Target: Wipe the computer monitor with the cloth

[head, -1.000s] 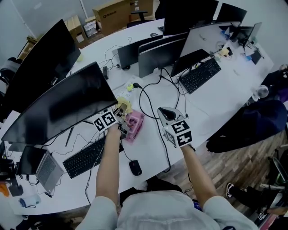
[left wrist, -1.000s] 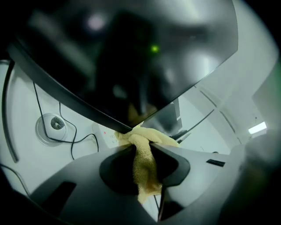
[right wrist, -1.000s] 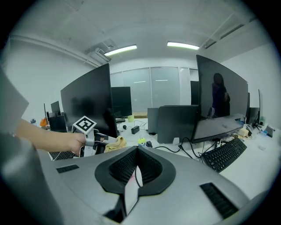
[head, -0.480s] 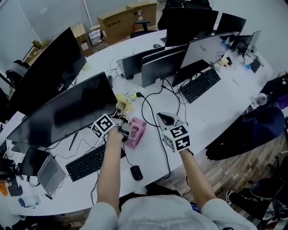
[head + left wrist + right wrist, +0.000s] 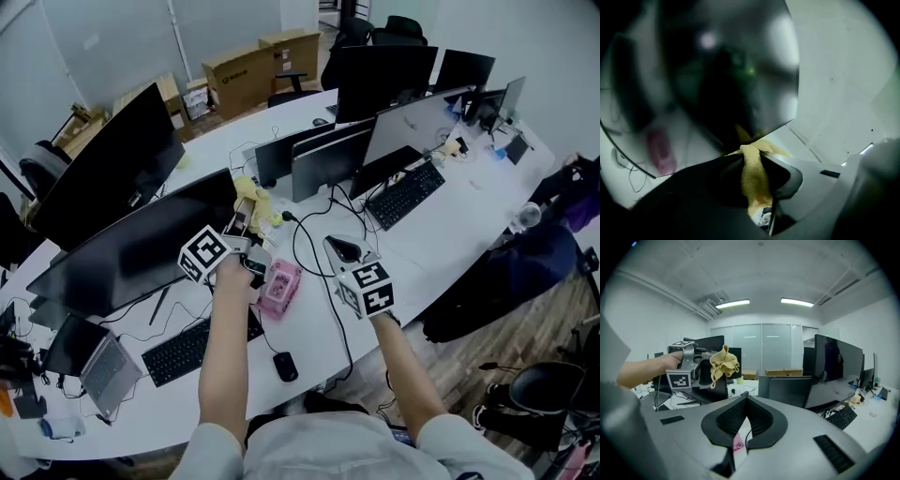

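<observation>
A yellow cloth (image 5: 253, 202) is pinched in my left gripper (image 5: 241, 225), which is shut on it at the right edge of the wide black monitor (image 5: 131, 248). In the left gripper view the cloth (image 5: 754, 176) runs up between the jaws and touches the monitor's dark screen (image 5: 722, 70) at its lower edge. My right gripper (image 5: 345, 251) is shut and empty, held above the desk to the right of the left one. From the right gripper view, the cloth (image 5: 723, 363) hangs from the left gripper (image 5: 696, 363) in front of the monitor.
A pink box (image 5: 280, 285) lies on the white desk (image 5: 441, 234) below the left gripper. A black keyboard (image 5: 192, 345), a mouse (image 5: 285, 367) and loose cables (image 5: 314, 234) are near it. Other monitors (image 5: 380, 75) stand further back. A laptop (image 5: 89, 361) sits at left.
My left gripper has lifted the cloth up and away from the desk to the monitor's right edge. The right gripper has stayed about where it was.
</observation>
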`<action>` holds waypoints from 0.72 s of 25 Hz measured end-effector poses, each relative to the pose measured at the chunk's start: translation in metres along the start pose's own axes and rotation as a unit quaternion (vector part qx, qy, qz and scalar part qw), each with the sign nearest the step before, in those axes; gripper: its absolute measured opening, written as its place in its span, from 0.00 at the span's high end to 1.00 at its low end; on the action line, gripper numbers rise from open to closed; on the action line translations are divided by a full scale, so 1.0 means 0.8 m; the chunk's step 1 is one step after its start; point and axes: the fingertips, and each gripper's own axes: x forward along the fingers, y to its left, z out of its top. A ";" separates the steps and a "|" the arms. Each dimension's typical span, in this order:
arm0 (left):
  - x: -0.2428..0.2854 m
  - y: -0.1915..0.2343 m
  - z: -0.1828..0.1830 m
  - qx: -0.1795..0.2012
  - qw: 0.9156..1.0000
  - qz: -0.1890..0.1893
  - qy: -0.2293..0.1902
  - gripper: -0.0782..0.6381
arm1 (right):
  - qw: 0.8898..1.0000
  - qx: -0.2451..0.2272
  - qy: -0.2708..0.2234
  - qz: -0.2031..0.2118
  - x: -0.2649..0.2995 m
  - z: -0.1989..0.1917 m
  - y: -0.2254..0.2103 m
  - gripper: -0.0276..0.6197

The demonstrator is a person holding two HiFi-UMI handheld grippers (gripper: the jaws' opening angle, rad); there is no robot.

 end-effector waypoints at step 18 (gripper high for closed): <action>-0.187 -0.194 0.002 0.417 0.898 -0.101 0.096 0.76 | 0.993 -0.034 -0.080 -0.081 -0.157 0.071 0.098 0.92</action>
